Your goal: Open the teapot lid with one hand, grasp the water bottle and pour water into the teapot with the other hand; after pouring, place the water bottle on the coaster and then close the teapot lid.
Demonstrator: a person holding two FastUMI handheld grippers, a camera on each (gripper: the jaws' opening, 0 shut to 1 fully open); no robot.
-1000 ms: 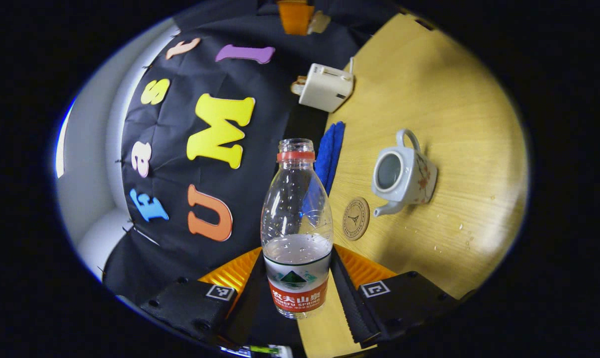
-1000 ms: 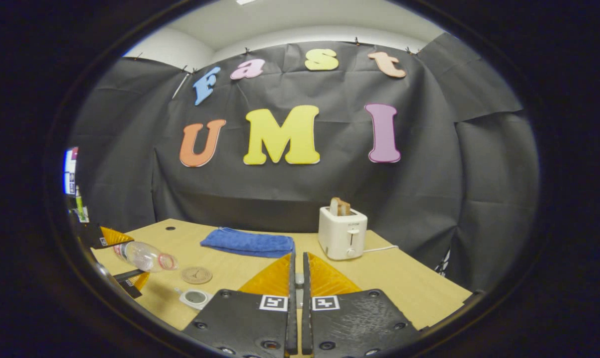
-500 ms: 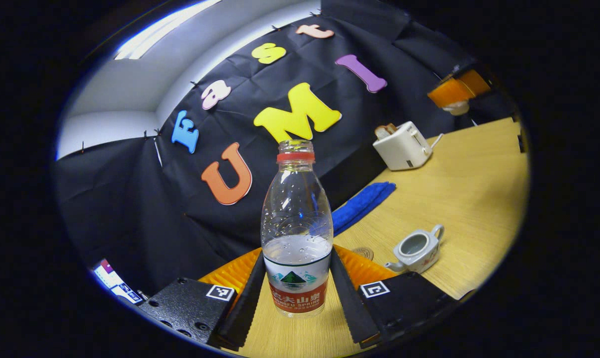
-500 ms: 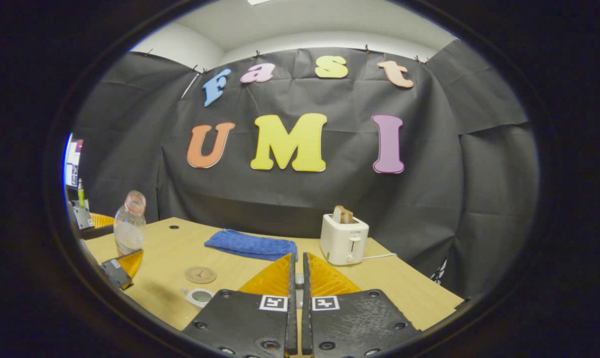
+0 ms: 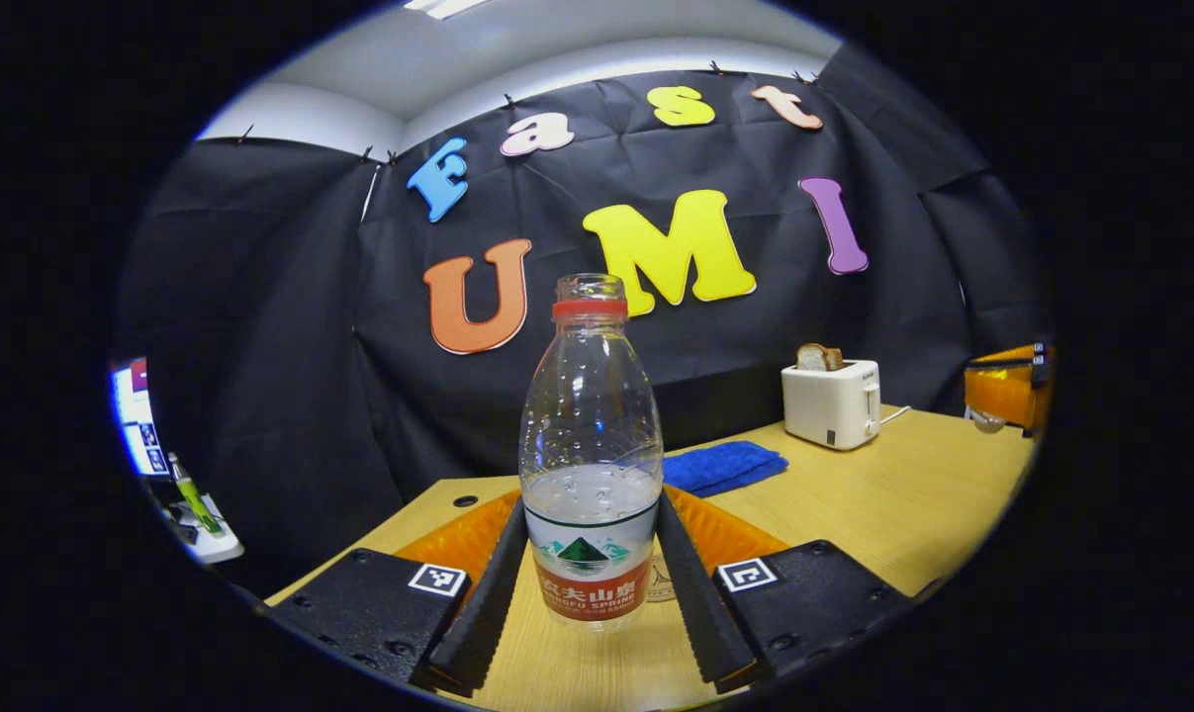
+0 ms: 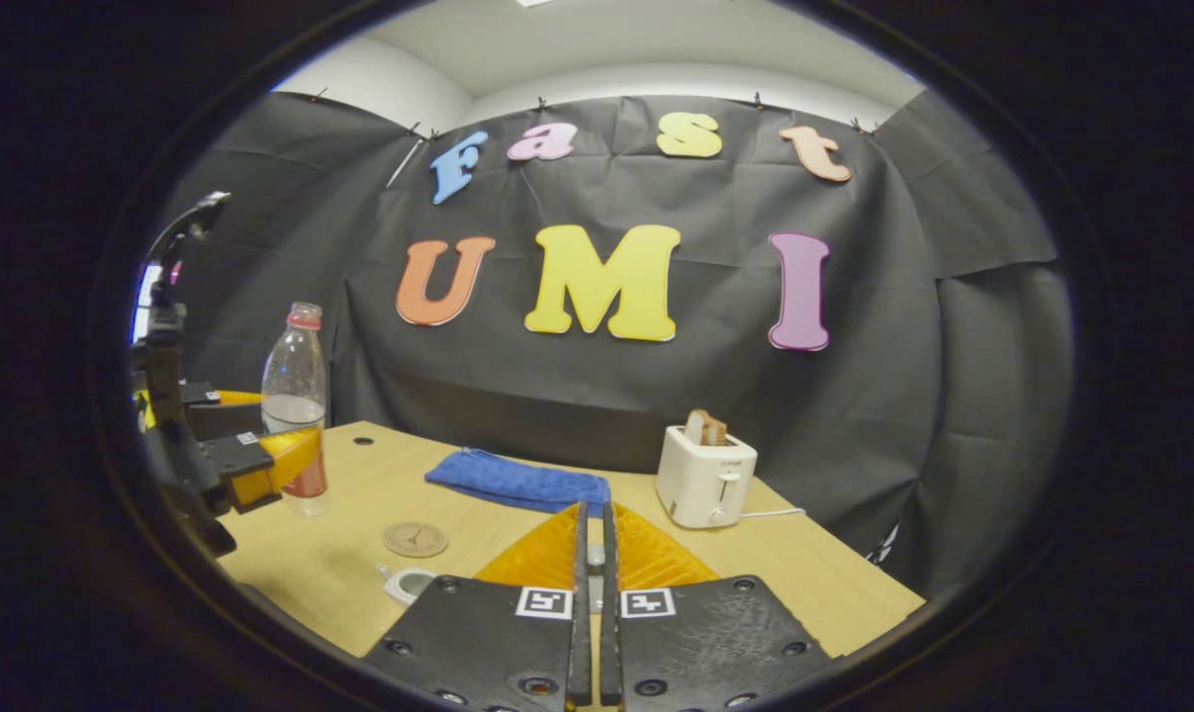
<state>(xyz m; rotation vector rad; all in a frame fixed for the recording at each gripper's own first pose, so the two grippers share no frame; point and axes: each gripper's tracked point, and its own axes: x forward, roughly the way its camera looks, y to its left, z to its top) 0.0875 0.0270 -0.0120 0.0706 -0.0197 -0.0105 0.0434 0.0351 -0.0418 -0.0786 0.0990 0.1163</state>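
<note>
In the left gripper view, the left gripper (image 5: pixel 591 593) has its two fingers pinching one water bottle (image 5: pixel 590 465) by the labelled lower part, one finger on each side. The bottle stands upright, long axis vertical, its open mouth and red neck ring pointing at the ceiling; water fills roughly the lower third. Its base is blurred against the table (image 5: pixel 913 514), so whether it touches the wood cannot be told. Just behind the bottle a sliver of the round coaster (image 5: pixel 662 585) shows, mostly hidden by the bottle and one finger.

In the right gripper view, the right gripper (image 6: pixel 593 554) has its fingers pressed together on something small and pale; what it is cannot be made out. Just past the gripper's body, near the front edge of the table (image 6: pixel 834 578), one teapot (image 6: pixel 406 583) is cut off by it: only the open rim and the spout, pointing left, show. Beyond it lies the one coaster (image 6: pixel 414 539), flat and bare. Farther left, near the table's left edge, the left gripper (image 6: pixel 295 457) holds the bottle (image 6: pixel 295 405) upright, beside the coaster and not on it.

Toward the back edge lie one folded blue cloth (image 6: pixel 517 482) and, to its right, one white toaster (image 6: pixel 705 478) with bread sticking up from it and a cord trailing right.
</note>
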